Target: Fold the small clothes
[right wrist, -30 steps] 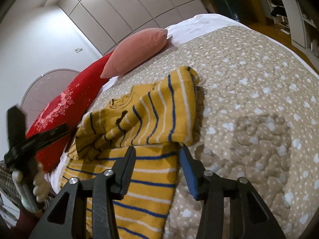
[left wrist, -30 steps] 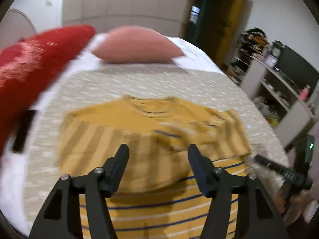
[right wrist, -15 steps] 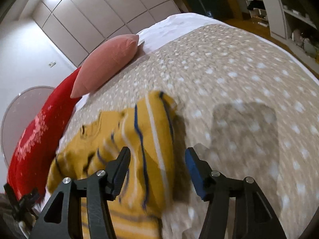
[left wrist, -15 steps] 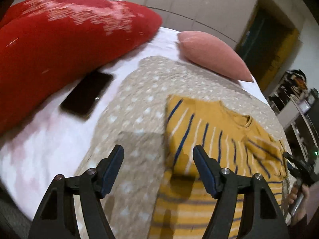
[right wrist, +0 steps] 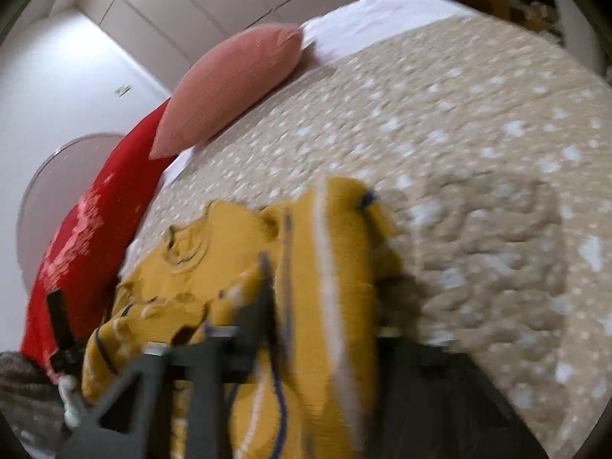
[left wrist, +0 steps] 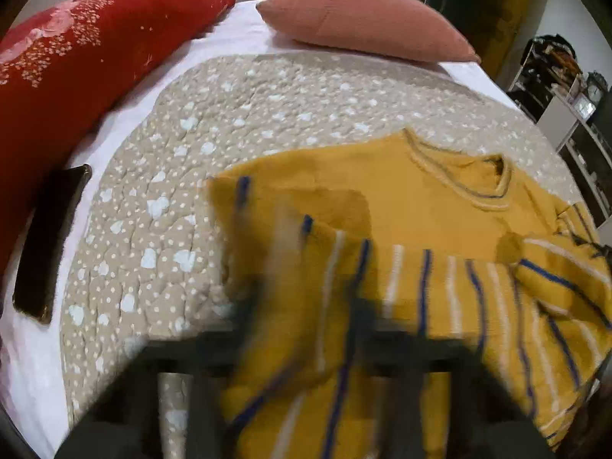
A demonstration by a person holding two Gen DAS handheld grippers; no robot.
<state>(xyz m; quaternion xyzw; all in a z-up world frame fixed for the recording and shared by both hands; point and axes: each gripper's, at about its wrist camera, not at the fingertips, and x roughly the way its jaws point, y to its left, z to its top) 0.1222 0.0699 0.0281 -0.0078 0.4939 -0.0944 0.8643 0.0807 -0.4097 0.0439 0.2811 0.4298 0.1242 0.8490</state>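
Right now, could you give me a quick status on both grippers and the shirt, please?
Left gripper and right gripper closing, yellow striped shirt between fingers. Shirt half-folded on quilt. Phone at edge, clear.

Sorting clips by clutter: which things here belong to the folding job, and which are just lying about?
In the job:
yellow striped top
left gripper, closing on its fabric
right gripper, closing on its fabric

Lying about:
pink pillow
red pillow
black phone
dotted quilt

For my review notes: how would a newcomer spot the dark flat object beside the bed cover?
Find the big red pillow. On the white sheet below it, left of the dotted beige cover, lies a flat black phone-like slab. It is the only dark, rigid thing there.
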